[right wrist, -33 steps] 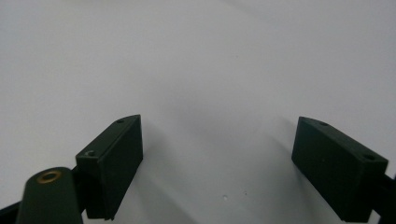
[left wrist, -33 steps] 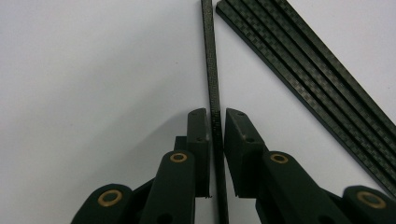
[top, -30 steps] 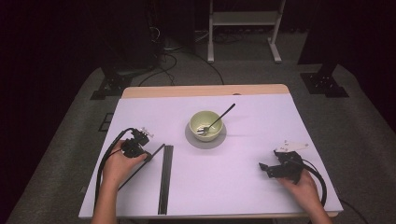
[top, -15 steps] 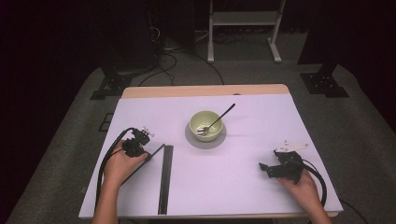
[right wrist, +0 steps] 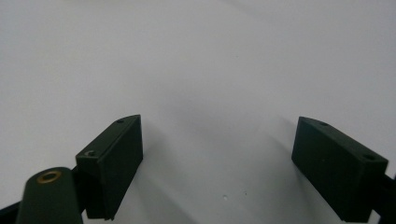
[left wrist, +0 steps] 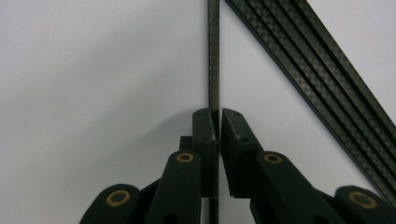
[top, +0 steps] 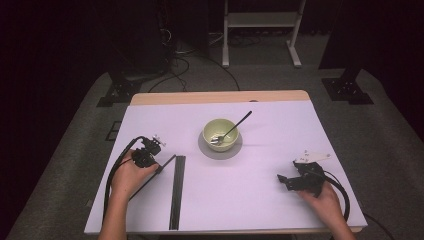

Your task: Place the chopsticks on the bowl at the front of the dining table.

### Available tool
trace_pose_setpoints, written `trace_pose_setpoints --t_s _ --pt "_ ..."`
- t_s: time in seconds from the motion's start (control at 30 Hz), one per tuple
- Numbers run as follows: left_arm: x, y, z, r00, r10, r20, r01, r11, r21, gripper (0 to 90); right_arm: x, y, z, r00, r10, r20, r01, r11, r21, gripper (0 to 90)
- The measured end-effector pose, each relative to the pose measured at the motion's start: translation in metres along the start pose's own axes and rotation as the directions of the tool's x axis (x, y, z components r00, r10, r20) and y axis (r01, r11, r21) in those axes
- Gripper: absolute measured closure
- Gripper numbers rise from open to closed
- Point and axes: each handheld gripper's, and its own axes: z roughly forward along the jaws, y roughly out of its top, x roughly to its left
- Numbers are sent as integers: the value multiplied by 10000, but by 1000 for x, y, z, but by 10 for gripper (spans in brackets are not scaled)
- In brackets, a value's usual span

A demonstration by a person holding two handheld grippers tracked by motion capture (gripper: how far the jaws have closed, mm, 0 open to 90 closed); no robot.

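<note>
Clamped flat on a thin carbon-weave strip (left wrist: pixel 214 56), the jaws of my left gripper (left wrist: pixel 218 122) stood all but closed, the strip running straight out between the pads. That strip was narrow, black and checker-woven, seen edge-on in the left gripper view; a stack of like strips (left wrist: pixel 322 70) lay just beside it on the white tabletop (left wrist: pixel 93 70), angled away. From the high view, I read the held strip (top: pixel 162 167) slanting from the left gripper (top: pixel 145 152) toward the stack (top: pixel 177 190), near the table's left front. Jaws of my right gripper (right wrist: pixel 219 163) stood wide apart with nothing between them, resting over bare table at the right front (top: pixel 300 180). Mid-table, a pale green bowl (top: pixel 220 134) sat on a grey saucer (top: pixel 220 149); a dark-handled spoon (top: pixel 232 128) leaned inside it, handle over the rim.
</note>
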Motion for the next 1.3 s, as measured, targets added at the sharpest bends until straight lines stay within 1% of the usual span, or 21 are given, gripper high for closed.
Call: trace_pose_setpoints --t_s 0.03,0.07,0.13,0.17,0.23,0.3,0.33,0.53,0.63,0.7,0.77,0.83,0.93,0.97,1.03,1.07,1.1,1.13,1.17,1.23,1.3 --pt "0 4 1 10000 7 1 -7 9996 283 849 0 0 0 10000 0 -2 0 10000 1 152" --pt "0 4 1 10000 7 1 -7 9996 283 851 0 0 0 10000 0 -2 0 10000 1 152" --pt "0 8 1 10000 15 -45 -13 9984 564 855 0 0 0 10000 -5 4 5 10000 -1 152" --pt "0 8 1 10000 15 -45 -13 9984 564 857 0 0 0 10000 -5 4 5 10000 -1 152" --pt "-1 11 2 9999 -34 -101 41 9971 760 859 0 0 0 10000 -23 5 23 10000 5 152" --pt "0 11 2 9999 -100 -67 105 9969 786 861 0 0 0 10000 -20 0 20 10000 3 152" --pt "1 11 1 9997 -245 -14 246 9968 759 862 0 0 0 10000 -17 0 17 10000 3 152" --pt "3 10 0 9989 -436 141 426 9968 678 863 0 0 0 10000 -2 -3 2 10000 -2 152" --pt "3 9 -1 9983 -485 308 467 9972 588 862 0 0 0 10000 -28 4 28 10000 -2 152" --pt "3 10 -4 9973 -638 376 622 9972 411 862 0 0 0 10000 -21 1 21 10000 2 152" --pt "5 10 -5 9973 -647 344 636 9974 339 862 0 0 0 10000 -26 1 26 10000 0 152" --pt "5 9 -9 9965 -755 366 748 9970 215 862 0 0 0 10000 -26 2 26 10000 0 152" --pt "5 10 -18 9964 -745 401 744 9972 42 862 0 0 0 10000 -27 3 27 10000 0 152" --pt "5 10 -18 9964 -745 401 744 9972 42 862 0 0 0 10000 -29 1 29 10000 -3 152" --pt "5 11 -22 9957 -824 415 830 9965 -115 862 0 0 0 10000 -19 4 19 10000 5 152" --pt "5 12 -26 9945 -884 568 903 9954 -317 862 0 0 0 10000 -27 3 27 10000 -2 152" --pt "4 13 -27 9925 -1040 638 1067 9934 -411 862 0 0 0 10000 -26 3 26 10000 -1 152" --pt "4 13 -27 9925 -1040 638 1067 9934 -411 862 0 0 0 10000 -26 3 26 10000 -1 152" --pt "3 14 -30 9937 -991 515 1015 9938 -460 862 0 0 0 10000 -25 4 25 10000 -1 152" --pt "2 16 -35 9935 -974 597 1012 9928 -646 862 0 0 0 10000 -21 4 21 10000 3 152" --pt "2 17 -37 9939 -939 578 978 9929 -674 862 0 0 0 10000 -30 3 30 10000 -2 152"
